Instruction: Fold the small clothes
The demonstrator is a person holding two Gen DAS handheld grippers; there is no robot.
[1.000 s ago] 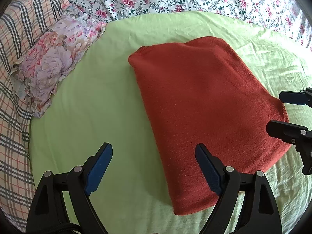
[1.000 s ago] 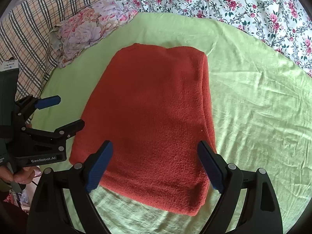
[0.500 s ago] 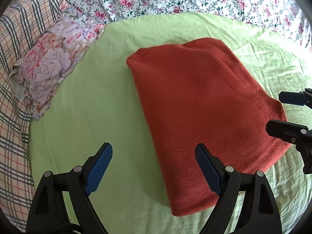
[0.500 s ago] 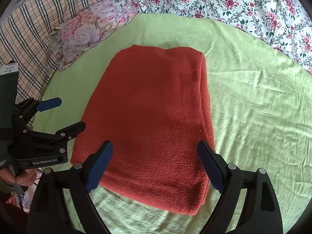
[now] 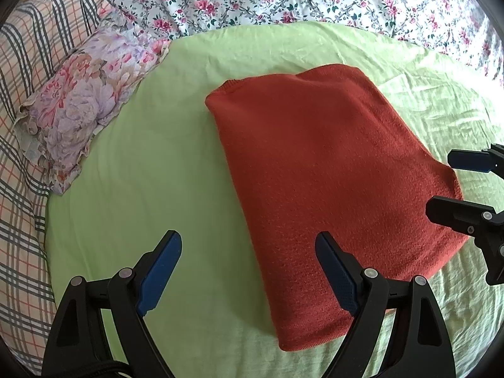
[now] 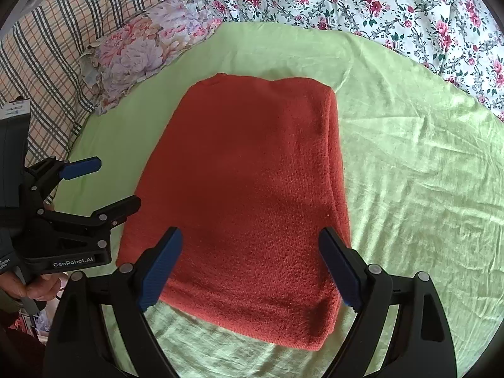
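1. Left wrist: the left gripper [image 5: 249, 267] hangs wide open and empty above a folded rust-red knit [image 5: 321, 170] lying on a green sheet [image 5: 141, 182].
2. Right wrist: "GenRobot.AI" marks the left gripper; the right gripper [image 6: 250, 266] gapes empty over the knit's near edge.

Folded red sweater [image 5: 327, 182] on green sheet [image 5: 151, 189]; left gripper [image 5: 249, 271] gaping.

Bare green sheet [image 5: 141, 173] surrounds folded garment [image 5: 315, 173].

I see only fingertips of the hand [image 6: 34, 288] holding the left gripper [image 6: 105, 186]; the label [image 6: 14, 110] print is unreadable.
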